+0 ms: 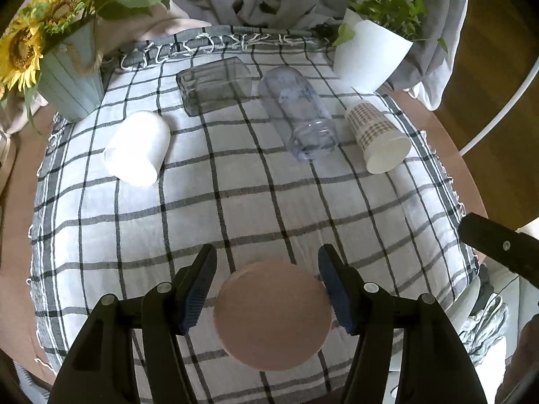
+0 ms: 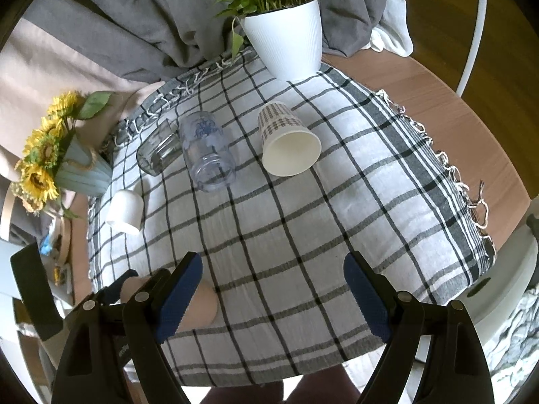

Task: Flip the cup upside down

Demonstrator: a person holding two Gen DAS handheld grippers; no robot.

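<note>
The left gripper hangs over the near edge of the checked cloth with its jaws apart on either side of a pinkish-beige cup, whose flat round base faces the left wrist camera; the right blue pad sits right at the cup's edge while the left pad stands a little clear, so whether the cup is actually pinched cannot be told. From the right wrist view the same cup appears at the near left of the cloth, partly hidden behind the left finger of the right gripper, and it looks to be standing mouth down on the fabric. The right gripper's jaws are spread wide with nothing between them, hovering over the near middle of the cloth. Across the far half of the cloth lie four other vessels, all on their sides: a white cup at the left, a square smoky glass beyond it, a clear plastic bottle just right of the glass with its mouth toward the camera, and a plaid paper cup at the right, its open mouth facing near. A pale blue pot of sunflowers stands at the far left corner and a white pot with a green plant at the far right. The brown tabletop shows beyond the cloth's fringed right edge.
</note>
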